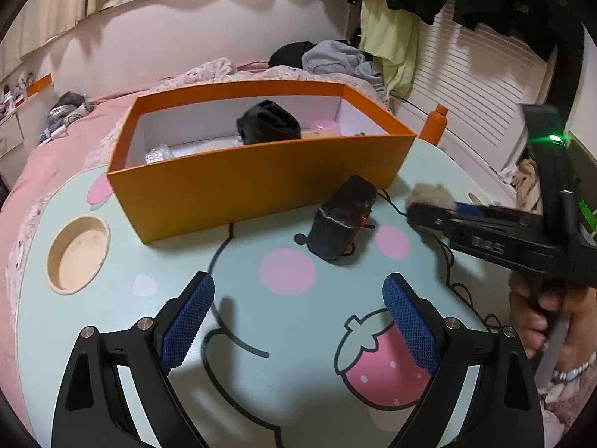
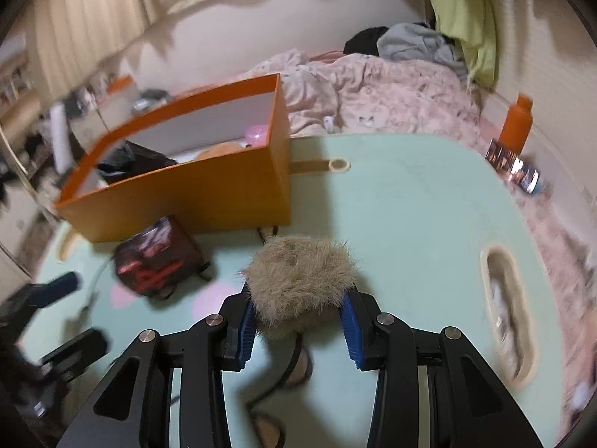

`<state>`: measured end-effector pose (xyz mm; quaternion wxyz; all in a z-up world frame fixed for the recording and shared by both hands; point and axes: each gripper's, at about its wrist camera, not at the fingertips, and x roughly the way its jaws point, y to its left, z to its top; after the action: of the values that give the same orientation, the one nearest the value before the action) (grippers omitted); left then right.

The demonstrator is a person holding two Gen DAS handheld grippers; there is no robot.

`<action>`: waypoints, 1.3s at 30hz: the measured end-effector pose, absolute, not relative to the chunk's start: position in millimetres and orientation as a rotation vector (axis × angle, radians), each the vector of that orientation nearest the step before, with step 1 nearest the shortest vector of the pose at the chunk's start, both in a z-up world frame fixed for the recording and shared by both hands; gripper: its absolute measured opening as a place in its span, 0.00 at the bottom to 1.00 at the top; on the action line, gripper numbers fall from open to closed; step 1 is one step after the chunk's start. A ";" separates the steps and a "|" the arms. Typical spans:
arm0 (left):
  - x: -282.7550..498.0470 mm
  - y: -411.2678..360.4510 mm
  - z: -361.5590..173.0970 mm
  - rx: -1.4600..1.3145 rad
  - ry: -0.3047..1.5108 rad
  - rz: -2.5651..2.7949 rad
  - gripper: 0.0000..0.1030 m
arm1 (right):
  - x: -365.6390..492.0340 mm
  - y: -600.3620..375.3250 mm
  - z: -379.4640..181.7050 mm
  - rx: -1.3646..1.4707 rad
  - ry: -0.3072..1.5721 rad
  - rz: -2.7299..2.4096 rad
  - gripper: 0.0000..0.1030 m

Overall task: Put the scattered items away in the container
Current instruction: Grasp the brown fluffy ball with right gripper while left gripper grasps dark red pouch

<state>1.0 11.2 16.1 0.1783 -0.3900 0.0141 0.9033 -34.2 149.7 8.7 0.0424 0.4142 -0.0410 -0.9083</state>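
Gripping a furry pompom [image 2: 298,280], the right gripper [image 2: 298,321] hovers above the table [image 2: 410,205]; left gripper [image 1: 298,321] spread, empty; dark pouch [image 1: 343,220] just before the orange box [image 1: 261,171].

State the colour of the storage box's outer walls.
Orange, with a white inside; the left wrist view shows it best.

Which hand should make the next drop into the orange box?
Right. Its gripper is shut on the furry item, likely ready to carry to the orange box. The left gripper is open and empty.
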 end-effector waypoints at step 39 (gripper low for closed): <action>-18.8 41.3 10.1 -1.113 0.235 2.465 0.28 | -6.0 123.2 4.8 1.222 -0.010 -2.766 0.39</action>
<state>-18.8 41.3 10.1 0.2116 -0.4008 0.0847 0.8874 -6.0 123.2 4.8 0.0587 0.4033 -0.0033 -0.9132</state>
